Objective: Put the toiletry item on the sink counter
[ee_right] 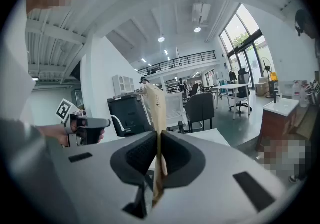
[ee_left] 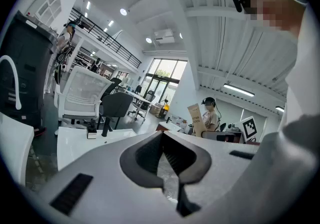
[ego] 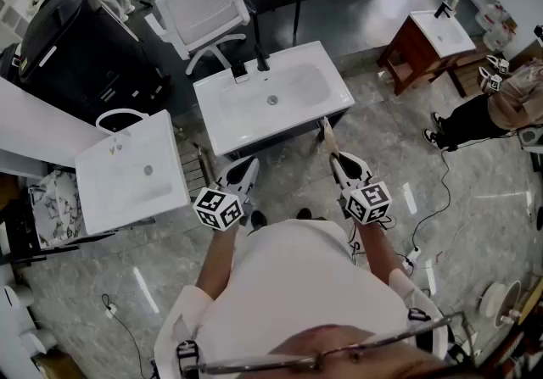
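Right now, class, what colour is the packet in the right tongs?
The packet is pale tan, seen best in the right gripper view.

Packet print unreadable; person at rt edge cut off.

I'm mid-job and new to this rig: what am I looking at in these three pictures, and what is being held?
There is no robot here. A person holds a two-fingered gripper in each hand. The head view looks down from the person's head. The other two views each look along one gripper's own fingers. The right gripper is shut on a thin beige toiletry box, which stands upright. The left gripper is shut and empty. Straight ahead stands the white sink counter with a black faucet. A second white sink stands to the left.
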`<act>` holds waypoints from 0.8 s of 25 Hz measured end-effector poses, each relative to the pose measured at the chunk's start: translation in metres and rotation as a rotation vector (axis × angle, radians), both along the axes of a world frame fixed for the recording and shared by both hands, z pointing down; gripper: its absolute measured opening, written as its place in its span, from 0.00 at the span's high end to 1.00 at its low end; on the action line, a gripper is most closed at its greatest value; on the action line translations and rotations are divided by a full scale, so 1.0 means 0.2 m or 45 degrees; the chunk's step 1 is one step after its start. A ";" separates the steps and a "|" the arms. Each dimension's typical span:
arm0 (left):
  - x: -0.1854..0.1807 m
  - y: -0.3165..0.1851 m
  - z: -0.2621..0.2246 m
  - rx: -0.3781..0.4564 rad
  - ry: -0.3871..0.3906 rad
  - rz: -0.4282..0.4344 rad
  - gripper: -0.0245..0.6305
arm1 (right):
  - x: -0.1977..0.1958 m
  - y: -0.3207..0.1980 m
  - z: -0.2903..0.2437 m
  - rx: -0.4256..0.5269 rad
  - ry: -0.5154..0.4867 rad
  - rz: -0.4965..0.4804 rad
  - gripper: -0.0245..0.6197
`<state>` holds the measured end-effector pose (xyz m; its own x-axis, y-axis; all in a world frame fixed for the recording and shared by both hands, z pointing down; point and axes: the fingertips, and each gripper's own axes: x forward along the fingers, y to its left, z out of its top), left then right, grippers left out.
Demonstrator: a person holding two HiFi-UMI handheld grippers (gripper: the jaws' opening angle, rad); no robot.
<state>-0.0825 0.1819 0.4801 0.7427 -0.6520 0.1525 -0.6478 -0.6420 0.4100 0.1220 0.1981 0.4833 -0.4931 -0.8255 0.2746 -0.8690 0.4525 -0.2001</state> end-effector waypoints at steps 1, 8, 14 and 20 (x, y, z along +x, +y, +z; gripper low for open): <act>0.00 0.00 0.00 -0.001 -0.001 0.001 0.96 | 0.00 0.00 0.00 0.002 -0.001 0.001 0.91; 0.01 0.01 0.01 -0.005 -0.007 0.001 0.96 | 0.02 0.00 -0.02 0.004 -0.048 0.004 0.91; 0.04 0.01 0.01 -0.009 -0.006 -0.004 0.96 | 0.04 0.01 -0.02 0.005 -0.045 -0.012 0.91; 0.09 0.02 0.02 -0.012 -0.014 -0.014 0.96 | 0.08 -0.01 -0.02 0.017 -0.041 -0.033 0.91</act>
<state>-0.0652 0.1864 0.4846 0.7335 -0.6588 0.1670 -0.6595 -0.6307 0.4090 0.1371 0.1966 0.4786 -0.5229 -0.8157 0.2472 -0.8501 0.4776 -0.2220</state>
